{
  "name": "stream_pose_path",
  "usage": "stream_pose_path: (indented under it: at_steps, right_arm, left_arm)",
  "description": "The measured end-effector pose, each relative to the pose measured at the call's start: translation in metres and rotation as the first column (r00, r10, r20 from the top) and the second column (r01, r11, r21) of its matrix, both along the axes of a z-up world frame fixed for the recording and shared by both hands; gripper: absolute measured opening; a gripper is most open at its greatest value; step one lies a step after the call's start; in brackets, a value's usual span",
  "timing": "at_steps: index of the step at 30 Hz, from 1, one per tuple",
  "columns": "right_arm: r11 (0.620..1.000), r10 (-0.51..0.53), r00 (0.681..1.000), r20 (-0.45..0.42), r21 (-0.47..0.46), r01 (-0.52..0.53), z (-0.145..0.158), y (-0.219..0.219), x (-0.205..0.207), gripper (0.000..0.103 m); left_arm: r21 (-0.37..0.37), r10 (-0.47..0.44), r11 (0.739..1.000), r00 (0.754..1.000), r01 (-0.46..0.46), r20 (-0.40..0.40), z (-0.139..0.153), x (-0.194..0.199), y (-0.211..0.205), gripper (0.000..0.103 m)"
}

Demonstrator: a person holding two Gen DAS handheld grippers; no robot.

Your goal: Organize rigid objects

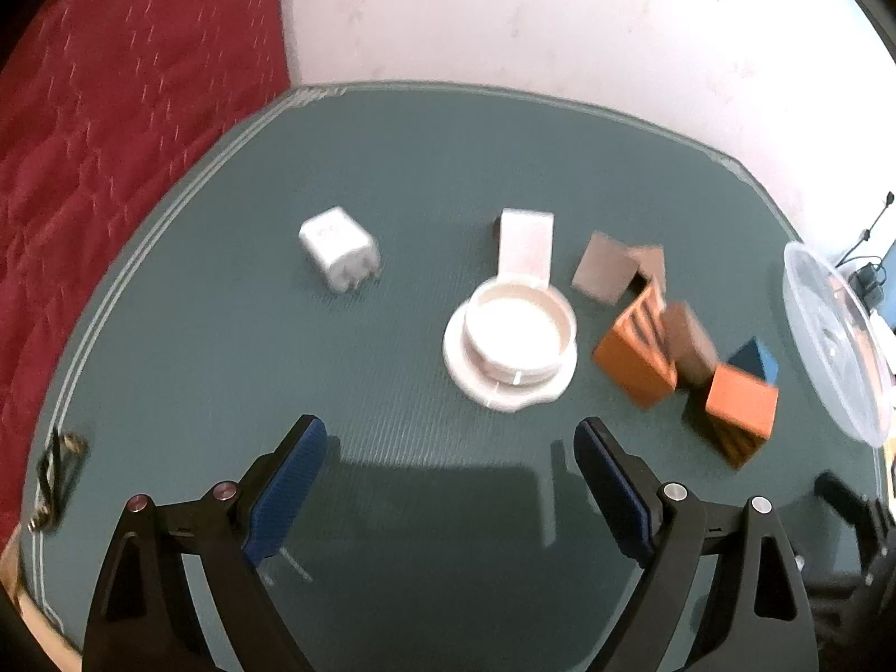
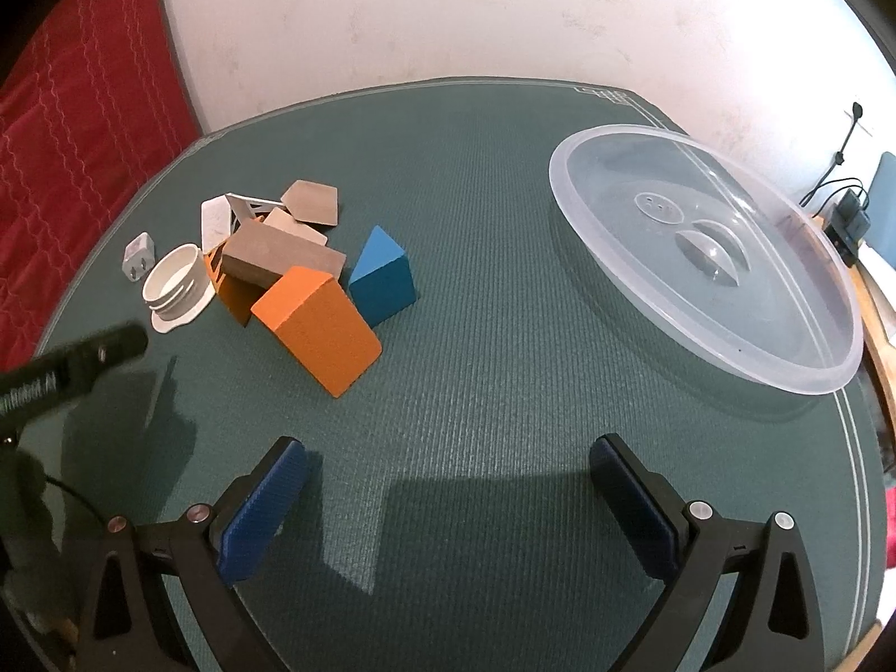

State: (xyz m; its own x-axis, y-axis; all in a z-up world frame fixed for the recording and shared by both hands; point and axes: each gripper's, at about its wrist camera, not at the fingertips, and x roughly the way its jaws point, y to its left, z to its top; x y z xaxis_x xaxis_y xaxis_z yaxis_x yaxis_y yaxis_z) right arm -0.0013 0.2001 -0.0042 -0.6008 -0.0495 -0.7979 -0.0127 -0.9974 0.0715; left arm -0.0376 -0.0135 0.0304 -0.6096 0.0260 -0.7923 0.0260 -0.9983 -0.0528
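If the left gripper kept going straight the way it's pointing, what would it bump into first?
Probably the bare green mat first. The left gripper is open, empty and aimed down at it. The white round lid lies just beyond, slightly right; depth is hard to judge.

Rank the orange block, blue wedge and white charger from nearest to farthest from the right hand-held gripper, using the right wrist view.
1. Orange block, ahead-left of the right hand-held gripper.
2. Blue wedge, just beyond it.
3. White charger, far left, behind the white cap.

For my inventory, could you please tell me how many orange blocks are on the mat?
2: the near orange block lies beside the blue wedge; the second orange block sits under the brown block. Others may be hidden.
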Motion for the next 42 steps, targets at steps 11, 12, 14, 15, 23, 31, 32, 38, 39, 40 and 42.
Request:
stream_pose_path:
  at_steps: [11,12,14,15,23,31,32,38,39,40,42]
  right_arm:
    - [1.000,0.000,1.000,-0.001,-0.001,0.000,0.001,0.000,-0.003,0.103]
    - [1.000,0.000,1.000,0.000,0.002,0.000,0.000,-0.001,-0.003,0.103]
    - [1.000,-0.001,1.000,0.000,0.006,0.001,0.000,-0.001,-0.001,0.103]
    - [1.000,-0.001,1.000,0.000,0.008,0.001,0.000,-0.001,-0.002,0.103]
    - [0.999,-0.002,1.000,0.006,0.036,0.002,-0.003,-0.006,0.004,0.103]
    - [0.999,-0.002,1.000,0.008,0.041,0.001,-0.002,-0.003,0.003,0.103]
    - [0.999,-0.002,1.000,0.007,0.040,0.001,-0.002,-0.003,0.004,0.103]
    - [1.000,0.008,1.000,0.007,0.021,-0.008,0.001,-0.003,0.000,0.103]
    - [1.000,0.017,1.000,0.008,0.014,-0.017,0.002,-0.003,-0.001,0.103]
    - [1.000,0.028,1.000,0.008,0.006,-0.028,0.002,-0.004,-0.002,0.103]
    - [0.998,0.052,0.999,0.005,-0.022,-0.052,0.004,-0.004,-0.004,0.103]
  left_arm:
    - [-0.037,0.014,0.999,1.000,-0.014,0.007,-0.008,-0.035,0.010,0.083]
    - [-0.036,0.012,0.999,1.000,-0.012,0.008,-0.009,-0.037,0.010,0.083]
    - [-0.031,0.004,1.000,1.000,-0.004,0.011,-0.011,-0.036,0.013,0.083]
    - [-0.029,0.002,1.000,1.000,-0.001,0.014,-0.011,-0.038,0.014,0.083]
    - [-0.008,-0.011,1.000,0.999,0.011,0.036,-0.015,-0.049,0.013,0.068]
    - [0.011,-0.035,0.999,0.999,0.035,-0.005,-0.014,-0.044,0.011,0.051]
    - [0.020,-0.037,0.999,0.999,0.037,-0.008,-0.014,-0.042,0.009,0.051]
    - [0.038,-0.022,0.999,0.999,0.024,-0.039,-0.007,-0.033,-0.003,0.051]
    - [0.041,-0.018,0.999,0.999,0.020,-0.051,-0.004,-0.031,-0.004,0.051]
    - [0.042,-0.015,0.999,0.998,0.018,-0.059,-0.002,-0.030,-0.005,0.051]
    - [0.044,-0.007,0.999,0.997,0.011,-0.074,0.002,-0.027,-0.008,0.051]
